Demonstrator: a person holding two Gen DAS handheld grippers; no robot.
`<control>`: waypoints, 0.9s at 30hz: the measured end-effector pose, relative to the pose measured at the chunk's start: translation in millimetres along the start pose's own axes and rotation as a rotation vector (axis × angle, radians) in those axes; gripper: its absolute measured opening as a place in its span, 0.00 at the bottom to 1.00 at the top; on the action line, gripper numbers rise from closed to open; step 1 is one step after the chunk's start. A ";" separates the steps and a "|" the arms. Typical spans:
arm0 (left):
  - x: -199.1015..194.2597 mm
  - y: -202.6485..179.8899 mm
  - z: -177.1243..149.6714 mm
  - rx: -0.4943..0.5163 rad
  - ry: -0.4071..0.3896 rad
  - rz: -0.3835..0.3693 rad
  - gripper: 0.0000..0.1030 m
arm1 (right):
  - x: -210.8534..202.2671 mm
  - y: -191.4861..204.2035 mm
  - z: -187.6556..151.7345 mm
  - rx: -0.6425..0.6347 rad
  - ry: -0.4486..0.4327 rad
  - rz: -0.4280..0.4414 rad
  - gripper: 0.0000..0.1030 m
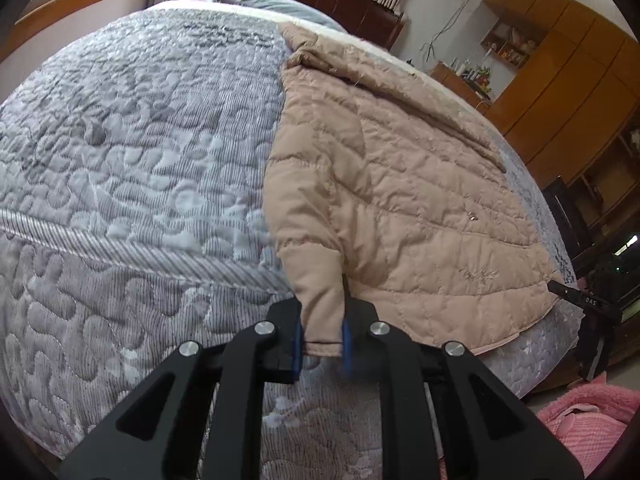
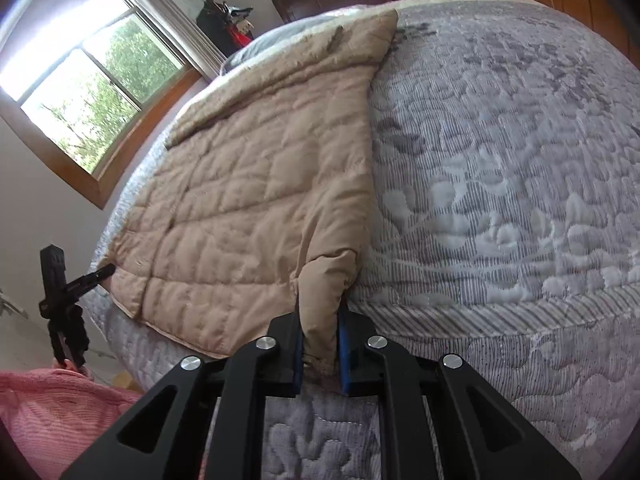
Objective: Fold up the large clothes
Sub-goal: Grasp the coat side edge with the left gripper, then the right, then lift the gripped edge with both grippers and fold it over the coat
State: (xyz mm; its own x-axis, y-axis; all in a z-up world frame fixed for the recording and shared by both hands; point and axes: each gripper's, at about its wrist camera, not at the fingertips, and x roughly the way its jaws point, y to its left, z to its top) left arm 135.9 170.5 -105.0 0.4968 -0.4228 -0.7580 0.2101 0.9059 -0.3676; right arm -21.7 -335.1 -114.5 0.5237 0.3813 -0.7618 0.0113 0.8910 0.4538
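Tan quilted padding fills most of both views: a large coat lies spread flat on a bed covered with a grey stitched bedspread, its hem at the near edge of the mattress and its collar end toward the dark headboard. The left gripper has its blue pads closed narrowly on a bunched near corner of the coat, what looks like a cuff or hem corner, and the right gripper pinches the opposite near corner in the same way, both aimed down at a slant. The coat's long axis appears to run from the near bed edge away toward the headboard, with the hem pointing at the person and the top pointing away. The step in hand looks like taking the bottom edge up and over toward the collar. To do it well, both corners should probably rise together and travel at an even pace so the hem stays straight and taut between the grips, high enough that the padding clears itself, then land square to the side edges before letting go. A pink fleecy garment lies below the bed.
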 end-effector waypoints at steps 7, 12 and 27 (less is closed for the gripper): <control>-21.4 -17.6 25.9 0.044 -0.087 -0.026 0.12 | -29.0 12.4 24.5 -0.030 -0.072 0.054 0.12; -24.2 -18.8 64.3 0.026 -0.124 -0.048 0.12 | -41.6 17.4 62.8 -0.046 -0.105 0.072 0.12; 20.2 -37.3 232.0 0.023 -0.216 -0.025 0.12 | -19.5 19.6 241.9 0.014 -0.108 0.086 0.12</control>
State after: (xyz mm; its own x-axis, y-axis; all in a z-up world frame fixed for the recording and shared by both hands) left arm 333.5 133.6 18.3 0.6597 -0.4325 -0.6146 0.2427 0.8966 -0.3705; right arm 174.5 -384.6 21.0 0.6115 0.4269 -0.6662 -0.0259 0.8523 0.5224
